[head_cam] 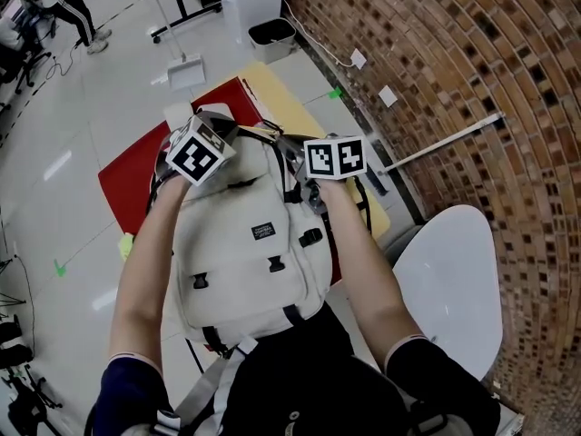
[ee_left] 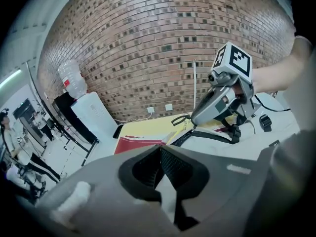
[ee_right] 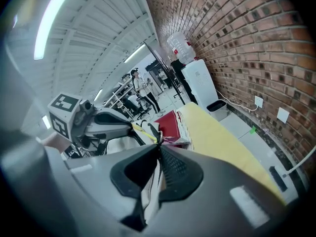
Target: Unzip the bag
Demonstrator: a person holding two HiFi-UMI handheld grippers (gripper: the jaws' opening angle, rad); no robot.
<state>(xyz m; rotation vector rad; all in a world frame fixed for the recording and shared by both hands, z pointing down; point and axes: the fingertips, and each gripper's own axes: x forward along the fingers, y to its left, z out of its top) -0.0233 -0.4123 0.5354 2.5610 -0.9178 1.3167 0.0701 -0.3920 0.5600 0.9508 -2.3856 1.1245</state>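
Note:
A cream backpack (head_cam: 250,262) lies on the table with its top end away from me. Both grippers sit at that top end, a hand's width apart. My left gripper (head_cam: 201,160) is at the top left corner; in the left gripper view its jaws (ee_left: 160,149) stand closed, with pale backpack fabric (ee_left: 168,196) showing between them. My right gripper (head_cam: 327,166) is at the top right by the black straps. In the right gripper view its jaws (ee_right: 159,149) are closed on a strip of pale fabric (ee_right: 150,191). The zipper pull itself is hidden.
The backpack rests on a red mat (head_cam: 136,175) over a yellow table top (head_cam: 281,89). A brick wall (head_cam: 454,62) runs along the right. A white round seat (head_cam: 454,280) stands at my right, and a dark bin (head_cam: 272,33) beyond the table. People stand far off at the left.

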